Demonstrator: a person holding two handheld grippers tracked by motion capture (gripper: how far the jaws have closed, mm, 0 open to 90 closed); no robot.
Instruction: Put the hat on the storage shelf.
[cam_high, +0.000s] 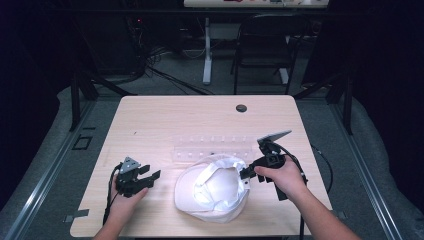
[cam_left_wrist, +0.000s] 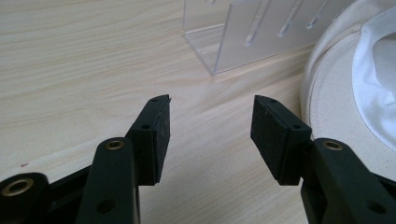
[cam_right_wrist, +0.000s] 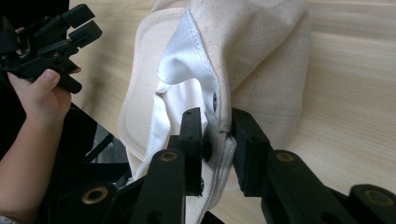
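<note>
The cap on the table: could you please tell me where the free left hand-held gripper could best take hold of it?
Probably the flat brim, approached from the left hand-held gripper side: it lies thin and nearest its open jaws, opposite the edge clamped by the right hand-held gripper.

You had the cap (cam_high: 212, 189) near the table's (cam_high: 150, 120) front edge, the clear rack (cam_high: 212, 148) just behind it.

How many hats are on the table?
1. The cream hat lies upside down near the table's front edge, its rim pinched by the right gripper. Nothing seems to hide another.
</note>
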